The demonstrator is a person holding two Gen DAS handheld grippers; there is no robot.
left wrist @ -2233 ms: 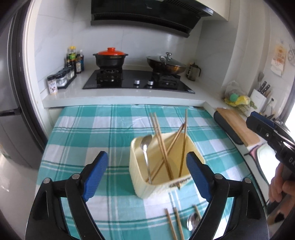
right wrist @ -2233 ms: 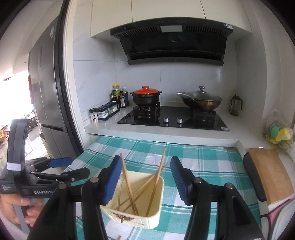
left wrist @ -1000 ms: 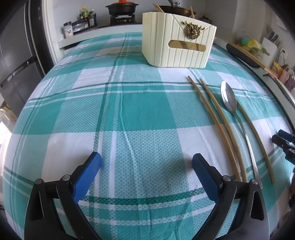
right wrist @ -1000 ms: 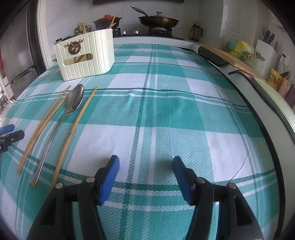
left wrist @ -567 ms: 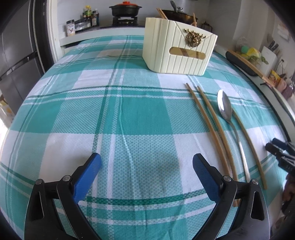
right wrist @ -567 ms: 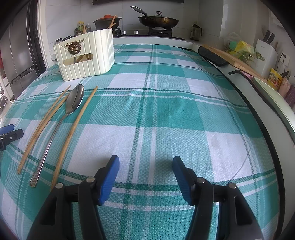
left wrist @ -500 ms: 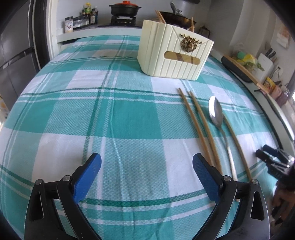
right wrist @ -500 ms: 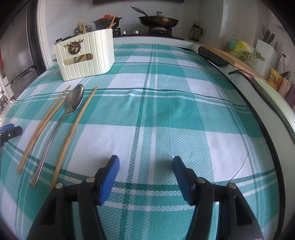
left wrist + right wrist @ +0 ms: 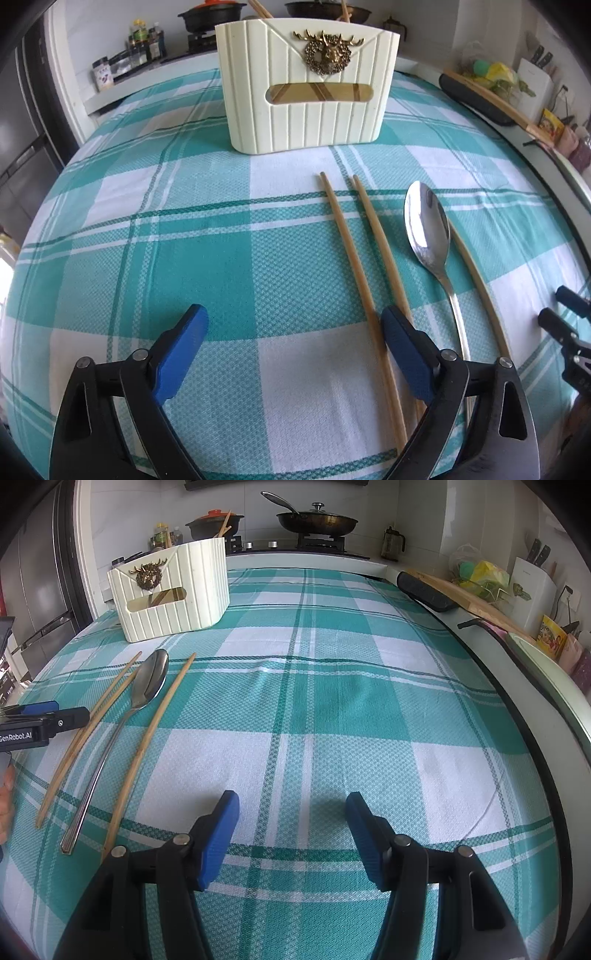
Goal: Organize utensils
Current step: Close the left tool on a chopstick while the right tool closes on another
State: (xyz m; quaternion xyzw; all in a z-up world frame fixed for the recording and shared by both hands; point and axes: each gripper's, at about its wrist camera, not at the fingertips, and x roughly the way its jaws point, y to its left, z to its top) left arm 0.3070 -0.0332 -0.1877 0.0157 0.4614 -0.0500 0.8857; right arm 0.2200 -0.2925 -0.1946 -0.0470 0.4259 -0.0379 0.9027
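Observation:
A cream utensil holder [image 9: 308, 85] with a brass deer emblem stands on the teal checked tablecloth and holds chopsticks; it also shows in the right wrist view [image 9: 171, 592]. In front of it lie two chopsticks [image 9: 354, 254], a steel spoon [image 9: 430, 232] and a third chopstick [image 9: 480, 284]. My left gripper [image 9: 295, 347] is open, low over the cloth, its right finger over the near ends of the two chopsticks. My right gripper [image 9: 291, 823] is open and empty, to the right of the spoon [image 9: 146, 686] and chopsticks [image 9: 147, 749].
A stove with a red-lidded pot [image 9: 214, 522] and a pan [image 9: 317, 518] is behind the table. A cutting board [image 9: 476, 603], a knife block and a sink rim line the right counter. A fridge [image 9: 40, 579] stands at the left.
My left gripper has moved forward and to the right, closer to the holder, and its right finger now covers the chopsticks' near ends. My right gripper has stayed still.

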